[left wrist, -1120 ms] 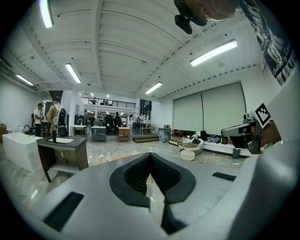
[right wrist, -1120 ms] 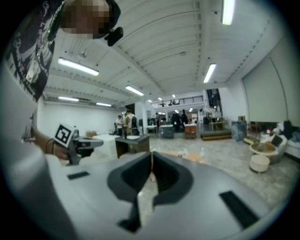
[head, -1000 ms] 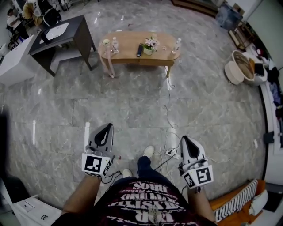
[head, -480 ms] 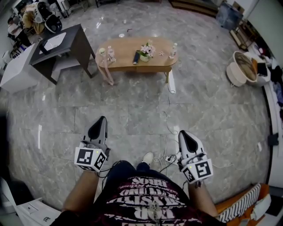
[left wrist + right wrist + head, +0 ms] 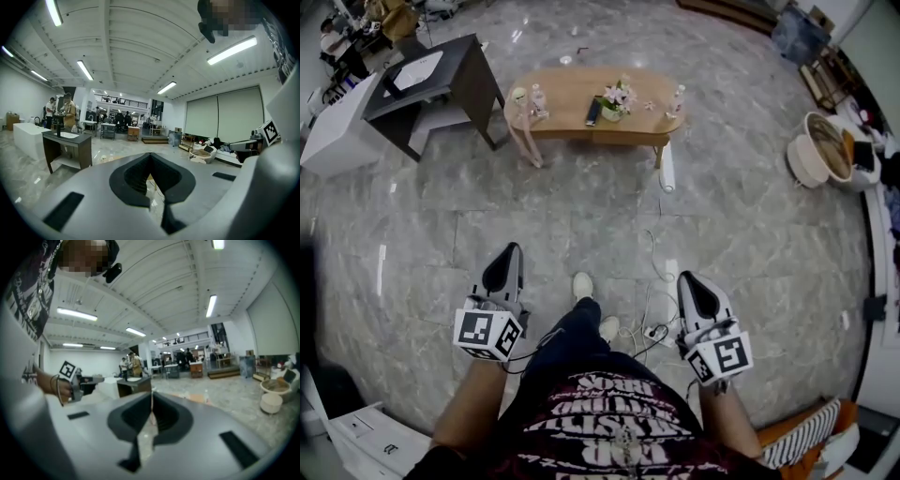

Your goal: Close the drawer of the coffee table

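Observation:
The oval wooden coffee table point(image 5: 572, 86) stands far ahead across the marble floor, with a flower vase point(image 5: 615, 97), a dark remote point(image 5: 592, 111) and small bottles point(image 5: 537, 100) on top. At this distance I cannot make out the drawer in its front. My left gripper point(image 5: 511, 253) and right gripper point(image 5: 686, 279) are held low in front of the person's body, pointing toward the table and well short of it. In the left gripper view the left gripper point(image 5: 150, 155) is shut and empty. The right gripper point(image 5: 151, 395) is shut and empty too, with the table point(image 5: 194, 398) faint beyond it.
A dark desk point(image 5: 467, 56) and a white counter point(image 5: 337, 127) stand at far left. A white cylinder point(image 5: 667, 167) lies by the table's right leg. Cables and a power strip point(image 5: 652, 330) trail across the floor between the grippers. Round baskets point(image 5: 825, 150) sit at right.
The person has stepped forward toward the table, one shoe swinging ahead between the grippers. Both grippers were carried along and stayed shut.

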`<state>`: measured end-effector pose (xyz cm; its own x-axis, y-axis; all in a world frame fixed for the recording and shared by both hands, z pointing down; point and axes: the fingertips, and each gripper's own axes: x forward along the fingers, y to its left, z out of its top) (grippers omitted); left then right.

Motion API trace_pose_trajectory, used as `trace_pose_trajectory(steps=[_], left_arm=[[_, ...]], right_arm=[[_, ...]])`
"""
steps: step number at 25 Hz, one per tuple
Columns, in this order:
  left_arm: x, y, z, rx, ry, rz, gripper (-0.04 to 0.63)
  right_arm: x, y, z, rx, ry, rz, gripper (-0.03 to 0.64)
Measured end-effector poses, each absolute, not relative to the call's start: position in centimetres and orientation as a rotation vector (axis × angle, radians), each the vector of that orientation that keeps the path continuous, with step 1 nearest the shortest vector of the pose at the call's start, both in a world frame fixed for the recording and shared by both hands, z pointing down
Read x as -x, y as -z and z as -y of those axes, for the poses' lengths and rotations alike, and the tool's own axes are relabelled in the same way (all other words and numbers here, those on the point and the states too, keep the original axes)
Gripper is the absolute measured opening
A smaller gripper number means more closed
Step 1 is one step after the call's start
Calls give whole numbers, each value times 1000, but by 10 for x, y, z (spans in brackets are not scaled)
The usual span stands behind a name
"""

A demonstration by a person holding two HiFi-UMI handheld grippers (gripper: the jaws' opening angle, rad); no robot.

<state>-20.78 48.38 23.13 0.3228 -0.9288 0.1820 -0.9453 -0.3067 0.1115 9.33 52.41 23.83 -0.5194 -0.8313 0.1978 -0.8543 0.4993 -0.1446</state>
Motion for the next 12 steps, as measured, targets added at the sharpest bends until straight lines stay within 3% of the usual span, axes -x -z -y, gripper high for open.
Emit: trace_pose_trajectory(steps=[12], left_arm=[[220, -259, -450, -2352, -187, 1700, 25]], right_arm=[[-89, -269, -481, -1506, -430, 2574, 35]])
